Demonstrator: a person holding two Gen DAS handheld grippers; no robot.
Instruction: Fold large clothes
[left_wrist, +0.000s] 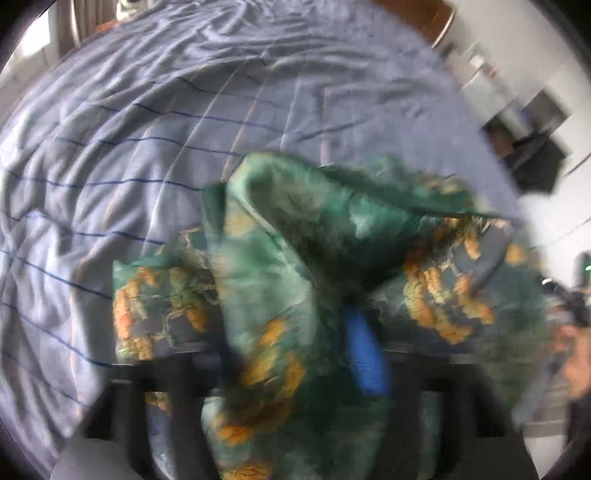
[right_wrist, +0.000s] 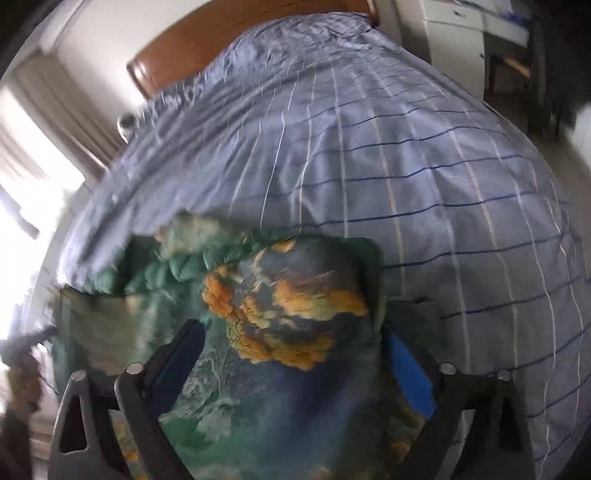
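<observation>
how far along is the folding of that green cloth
Early. Done: the green and orange patterned garment is over the blue checked bed cover. In hand: the left gripper is shut with bunched fabric draped over its fingers, so it seems to hold it; the right gripper stands wide with cloth lying between its fingers. Left: the garment is still crumpled, with no neat fold visible.
</observation>
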